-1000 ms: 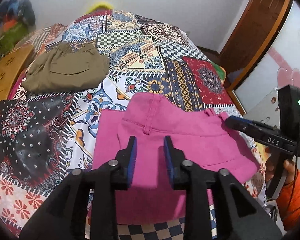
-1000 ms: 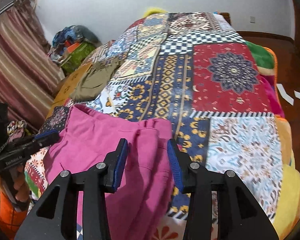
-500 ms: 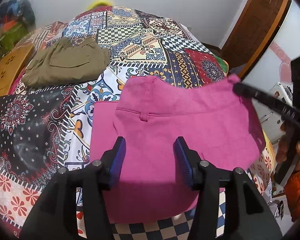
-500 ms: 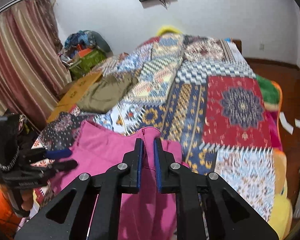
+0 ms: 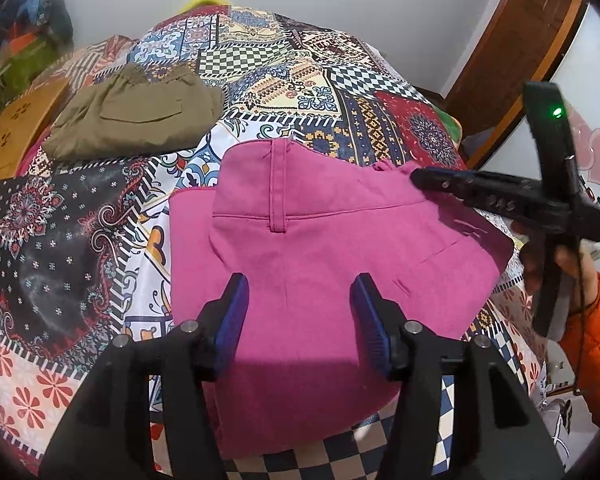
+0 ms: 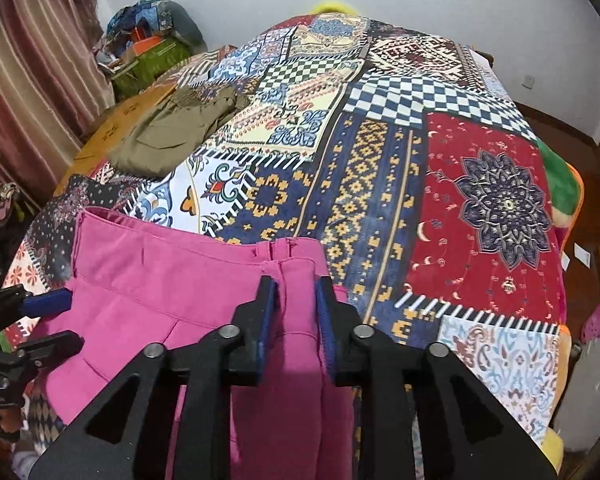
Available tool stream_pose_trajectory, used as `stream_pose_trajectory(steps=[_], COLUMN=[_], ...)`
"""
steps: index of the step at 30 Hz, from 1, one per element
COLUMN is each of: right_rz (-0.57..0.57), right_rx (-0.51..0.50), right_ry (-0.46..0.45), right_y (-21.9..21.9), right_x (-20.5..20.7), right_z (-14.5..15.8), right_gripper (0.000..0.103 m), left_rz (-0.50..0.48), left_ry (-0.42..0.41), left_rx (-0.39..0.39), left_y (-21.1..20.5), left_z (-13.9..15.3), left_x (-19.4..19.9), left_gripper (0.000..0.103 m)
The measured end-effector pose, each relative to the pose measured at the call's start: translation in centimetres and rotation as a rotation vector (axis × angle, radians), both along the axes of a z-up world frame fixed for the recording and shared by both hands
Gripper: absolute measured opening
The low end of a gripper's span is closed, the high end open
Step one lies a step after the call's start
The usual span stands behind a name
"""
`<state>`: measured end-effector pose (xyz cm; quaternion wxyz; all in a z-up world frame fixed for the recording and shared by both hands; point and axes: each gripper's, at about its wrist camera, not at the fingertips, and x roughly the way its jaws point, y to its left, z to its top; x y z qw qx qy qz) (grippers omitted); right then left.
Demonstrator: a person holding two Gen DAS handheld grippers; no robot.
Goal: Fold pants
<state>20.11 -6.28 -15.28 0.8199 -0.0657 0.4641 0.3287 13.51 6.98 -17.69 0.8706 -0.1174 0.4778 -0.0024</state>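
On the patchwork bedspread (image 5: pixel 300 92), folded olive pants (image 5: pixel 136 120) are lying beyond and left of the pink pants (image 5: pixel 324 248). The left gripper (image 5: pixel 298 316) is hovering wide over the pink cloth — the right gripper (image 6: pixel 296 312), jaws just reopening, narrowly straddling its waistband fold.

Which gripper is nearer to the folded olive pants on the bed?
Left. The left gripper hangs over the pink pants, on the side where the olive pants lie. The right gripper is at the pink waistband's far corner, farther from them.
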Motion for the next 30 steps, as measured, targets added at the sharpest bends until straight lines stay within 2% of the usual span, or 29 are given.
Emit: stream_pose_trajectory(steps=[4,8,15,18,20,23,27,29,30], right_rz=[-0.03,-0.024,-0.01,-0.014,-0.029,-0.061,-0.069,-0.07,-0.074], right_rx=[0.059,0.078,0.034,-0.008,0.004,0.012,-0.013,-0.012,-0.009], right_ry=[-0.033,-0.06,-0.04,0.0,0.036,0.045,0.027,0.02,0.022], right_y=[-2.2,-3.6,-4.6,-4.7,-5.0,-5.2,-5.0,-5.1,-5.2], right_x=[-0.7,-2.5,-6.3,-6.8,-6.7,-7.0,-8.2,-8.6,-8.6], right_z=[2.9,4.3,1.8,-0.3,-1.1,-1.2,-1.2,-1.0,-0.9], right_gripper=[0.031,0.05,0.051,0.051,0.051,0.051,0.051,0.051,0.051], left_rz=[0.01,0.017,-0.008,-0.04,-0.033,-0.003,0.024,0.032,0.038], left_ry=[-0.026,-0.059,-0.055,-0.02,0.013,0.017,0.01,0.022,0.029], left_rx=[0.004,0.006,-0.036,-0.014,-0.028,-0.06,-0.016,-0.003,-0.02], left_y=[0.0,0.3,-0.5,-1.5,-1.5,-1.0,-0.3,0.4,0.8], left_z=[1.4,3.0,3.3,2.2,1.0,0.3,0.1,-0.4,-0.6], left_x=[-0.3,-1.1,-2.6,-3.0,-3.1,-3.2,-3.2,-2.9,-2.8], left_gripper=[0.055,0.055,0.055,0.055,0.056,0.058,0.059,0.065,0.067])
